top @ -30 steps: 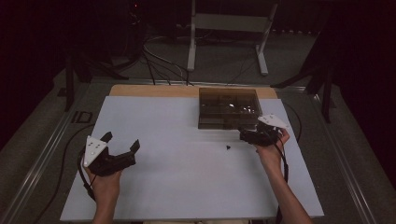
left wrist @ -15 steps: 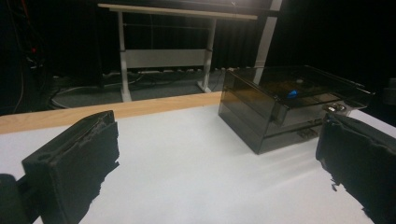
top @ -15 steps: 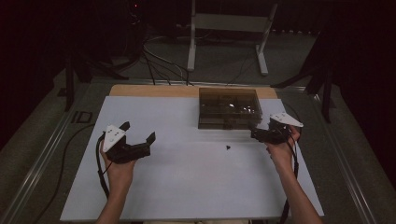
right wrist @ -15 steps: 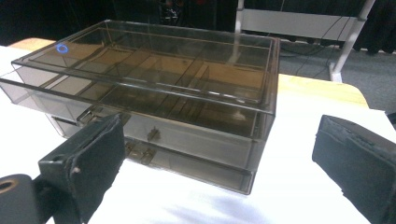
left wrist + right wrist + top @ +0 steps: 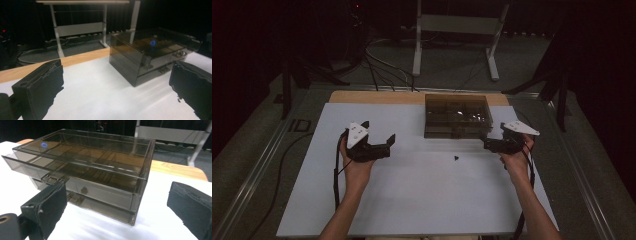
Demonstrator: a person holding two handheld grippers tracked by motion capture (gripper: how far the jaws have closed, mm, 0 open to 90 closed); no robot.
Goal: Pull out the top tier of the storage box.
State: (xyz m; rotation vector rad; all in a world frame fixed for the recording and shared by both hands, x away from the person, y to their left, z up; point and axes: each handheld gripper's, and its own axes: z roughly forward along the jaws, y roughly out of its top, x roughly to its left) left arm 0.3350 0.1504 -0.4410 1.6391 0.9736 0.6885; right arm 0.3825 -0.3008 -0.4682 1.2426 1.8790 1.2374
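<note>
Left gripper (image 5: 377,139) swung inward toward drawer box (image 5: 457,116); right gripper (image 5: 488,144) hovered near its corner. Both fingers spread, empty. Risk: right fingers clipping box, shoving it across bench (image 5: 422,190).

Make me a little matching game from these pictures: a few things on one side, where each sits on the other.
Things:
1. smoky transparent plastic drawer box
2. small black object
3. left gripper
4. bare wooden strip

Places:
A. table's far edge
B. held over the white table top's left half
C. alone on the white surface, in front of the box
D. far right part of the table

Pairs: 1-D, 2-C, 3-B, 4-A
</note>
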